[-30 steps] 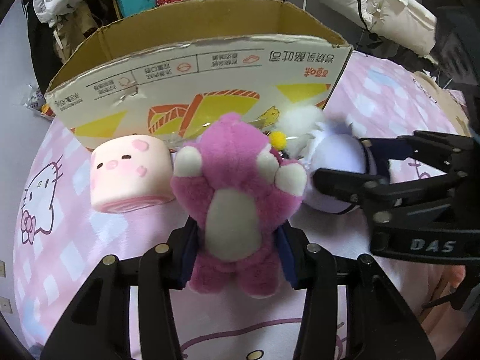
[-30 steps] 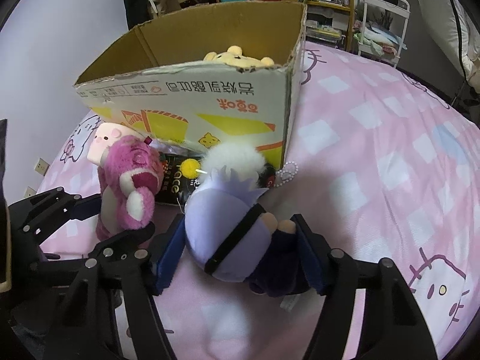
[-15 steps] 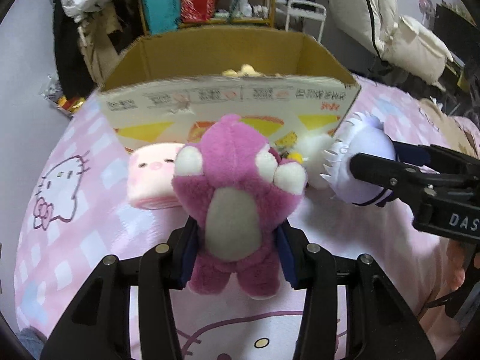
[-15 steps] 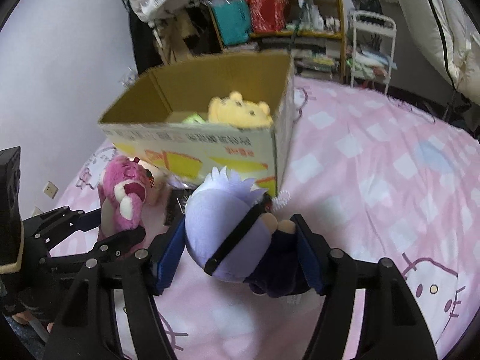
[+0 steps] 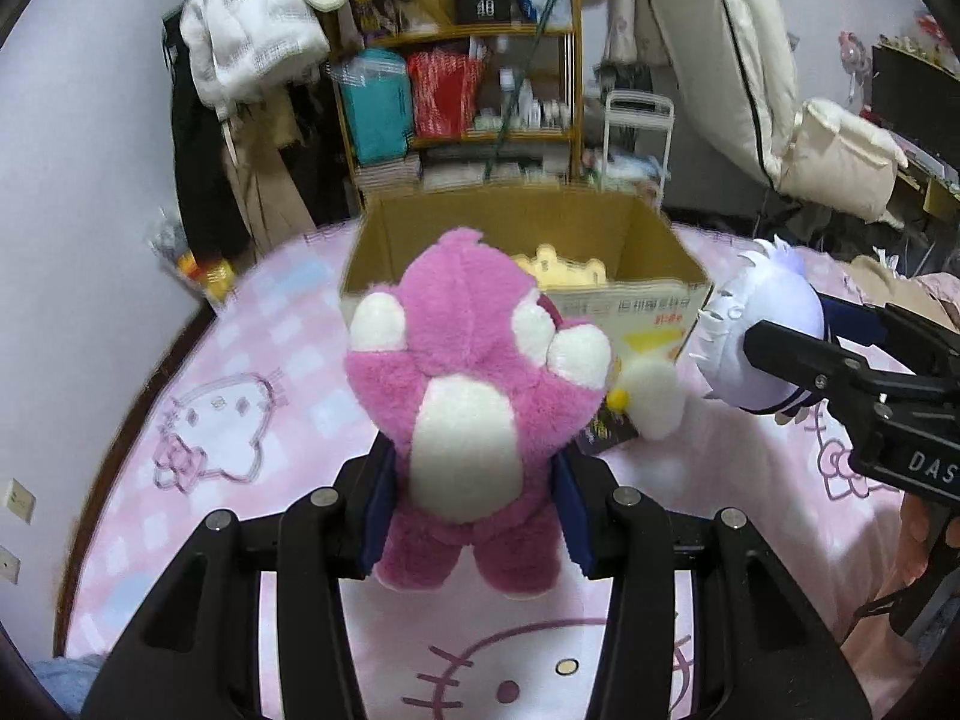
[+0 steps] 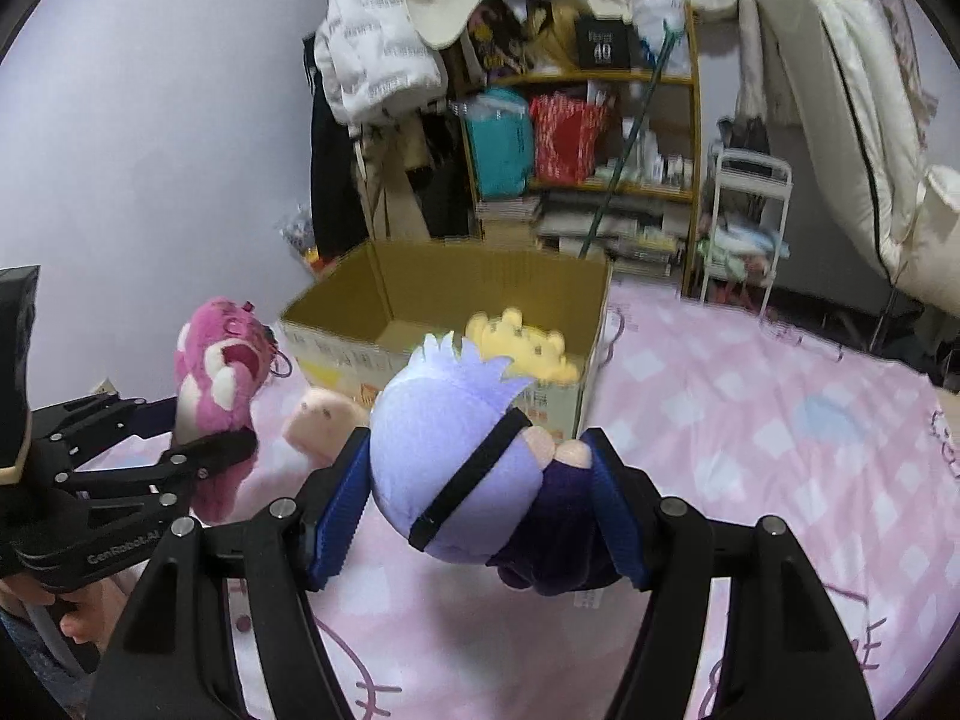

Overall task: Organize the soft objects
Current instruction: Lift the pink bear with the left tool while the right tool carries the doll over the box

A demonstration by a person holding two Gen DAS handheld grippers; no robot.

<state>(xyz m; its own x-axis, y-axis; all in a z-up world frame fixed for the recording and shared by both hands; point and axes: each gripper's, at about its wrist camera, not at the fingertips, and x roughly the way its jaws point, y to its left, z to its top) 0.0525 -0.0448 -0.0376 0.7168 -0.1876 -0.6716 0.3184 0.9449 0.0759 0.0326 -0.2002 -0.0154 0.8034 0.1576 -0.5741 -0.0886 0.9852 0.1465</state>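
Left hand-held gripper (image 5: 474, 498): closed on the pink plush bear (image 5: 474, 402), its blue pads pressing the bear's lower body from both sides; the bear is held upright, clear of the bedspread, its white belly and paws facing the left wrist camera.
Right hand-held gripper (image 6: 480, 498): clamped on the lavender plush doll (image 6: 456, 456), pads against its round head on one side and its dark purple body on the other; a black band crosses the head.
Pink plush bear, seen from the right wrist (image 6: 219, 384): held up at the left of that view, near the box's front corner, its face turned toward the box.
Lavender plush doll, seen from the left wrist (image 5: 759, 336): held at the right, just beside the box's right front corner, spiky pale hair pointing toward the box.
Cardboard box (image 5: 516, 228): open-topped, standing on the bed beyond both toys, printed front wall facing the cameras.
Yellow plush (image 6: 525, 348): inside the box, its head showing above the front wall.
Pink roll-shaped plush (image 6: 321, 420): lying on the bedspread in front of the box, between the two held toys.
White fluffy pompom toy (image 5: 651, 396): on the bedspread near the box front, a small yellow ball beside it.
Bedspread (image 6: 780, 420): pink check with cat-face prints, covering the bed.
Shelf (image 6: 600, 138): behind the box, crowded with bags and books.
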